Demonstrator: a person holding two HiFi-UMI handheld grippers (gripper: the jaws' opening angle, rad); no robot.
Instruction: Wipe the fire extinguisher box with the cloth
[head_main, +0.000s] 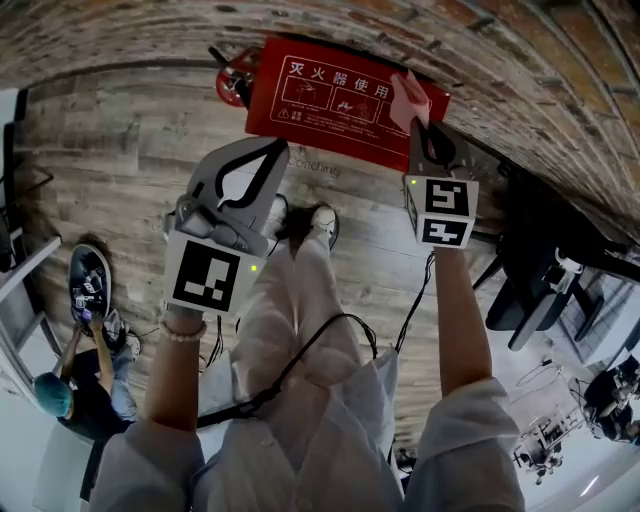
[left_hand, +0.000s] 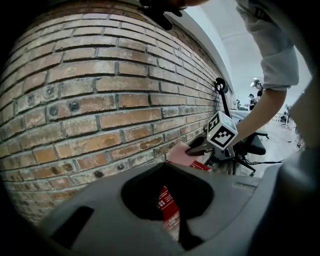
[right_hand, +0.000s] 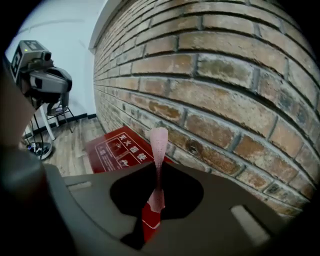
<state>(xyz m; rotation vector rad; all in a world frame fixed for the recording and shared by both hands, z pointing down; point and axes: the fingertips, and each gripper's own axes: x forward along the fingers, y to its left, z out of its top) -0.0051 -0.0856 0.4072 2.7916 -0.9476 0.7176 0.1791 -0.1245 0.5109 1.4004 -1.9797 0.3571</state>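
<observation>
Red box: the fire extinguisher box (head_main: 330, 100) lies flat on the wooden floor (head_main: 120, 140) against the brick wall (head_main: 300, 25); it sits ahead of and below both grippers
Cloth: the pink cloth (head_main: 408, 98) sticks out past the tips of the right gripper (head_main: 418, 128), over the box's wall-side end; contact cannot be told
Right gripper: jaws clamped on the cloth
Left gripper (head_main: 277, 147): jaws together, nothing between them; it hovers short of the box's near edge
Step in hand: judged to be wiping the top; press the cloth flat; sweep in long overlapping strokes; keep the hard jaw tips off the surface
Contents: box closed; inside unseen
</observation>
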